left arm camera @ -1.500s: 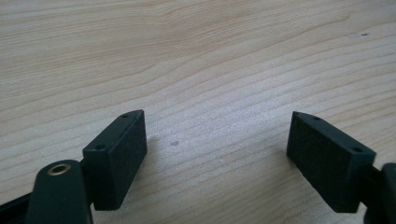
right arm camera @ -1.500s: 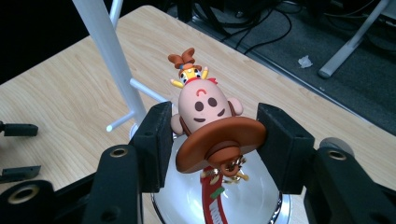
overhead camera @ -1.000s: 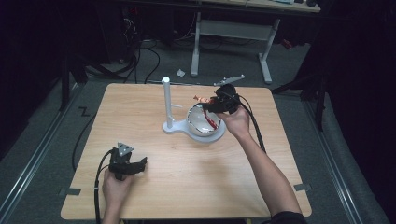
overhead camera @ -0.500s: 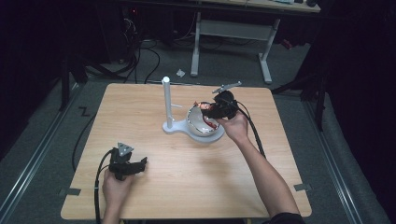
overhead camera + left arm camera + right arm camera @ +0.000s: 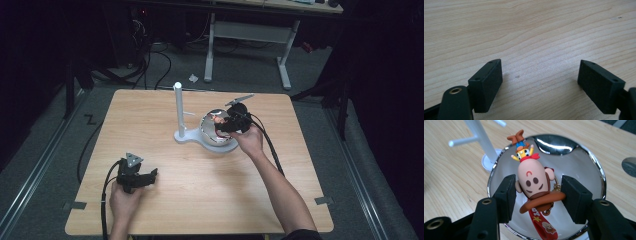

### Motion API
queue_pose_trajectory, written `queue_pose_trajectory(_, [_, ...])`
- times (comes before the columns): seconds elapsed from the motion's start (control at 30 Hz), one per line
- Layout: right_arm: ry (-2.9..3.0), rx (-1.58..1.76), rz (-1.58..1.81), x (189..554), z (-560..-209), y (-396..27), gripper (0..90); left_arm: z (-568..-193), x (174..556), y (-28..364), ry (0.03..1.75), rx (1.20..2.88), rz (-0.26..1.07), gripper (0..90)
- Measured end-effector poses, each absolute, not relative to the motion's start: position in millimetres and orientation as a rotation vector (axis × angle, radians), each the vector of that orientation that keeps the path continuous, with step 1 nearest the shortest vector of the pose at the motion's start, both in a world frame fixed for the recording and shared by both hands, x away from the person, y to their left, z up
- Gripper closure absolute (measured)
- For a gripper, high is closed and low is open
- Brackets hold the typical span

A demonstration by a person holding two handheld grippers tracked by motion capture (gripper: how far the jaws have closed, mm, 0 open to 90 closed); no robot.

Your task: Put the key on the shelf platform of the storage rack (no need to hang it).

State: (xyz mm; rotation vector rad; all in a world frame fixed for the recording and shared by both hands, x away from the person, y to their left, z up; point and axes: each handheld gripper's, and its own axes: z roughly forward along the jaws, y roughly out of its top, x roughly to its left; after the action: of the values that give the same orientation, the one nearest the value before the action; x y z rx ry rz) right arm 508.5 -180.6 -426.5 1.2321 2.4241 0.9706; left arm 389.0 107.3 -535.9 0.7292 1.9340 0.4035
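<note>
Chrome gleams from a round metal bowl (image 5: 584, 162) at the centre of a pale wooden table (image 5: 210, 190), its mirror-bright wall catching the room's light. Inside it hangs a cowboy figure keychain (image 5: 534, 182), upside down: smooth, rubbery, peach-faced, with a brown hat brim curled beneath the head and a red strap (image 5: 541, 225) printed with a yellow star trailing toward the camera. The right gripper (image 5: 537, 196) clamps the figure between its matte black, blocky pads, the left pad against the head and the right against the hat brim, so the toy sits within the bowl's rim in the right gripper view. In the high view the right gripper (image 5: 231, 122) is tipped over the bowl (image 5: 212, 137).

Against the frame of a second ago, the right hand has sunk, bringing the keychain from above the rim down into the bowl; the left hand has kept its place.

Just beside the bowl stands a white plastic stand (image 5: 178, 107), a slim upright post with short pegs on a round foot. The left gripper (image 5: 134, 176) rests near the table's front edge, its jaws spread wide over bare wood grain with nothing between the pads (image 5: 486, 82).
</note>
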Motion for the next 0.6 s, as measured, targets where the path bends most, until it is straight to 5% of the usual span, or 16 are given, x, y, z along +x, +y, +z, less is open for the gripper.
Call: queue_pose_trajectory(0.6, [2.350, 1.315, 0.971, 503, -433, -204, 48.7, -536, 389, 107, 1.935, 0.727, 0.405, 20.7])
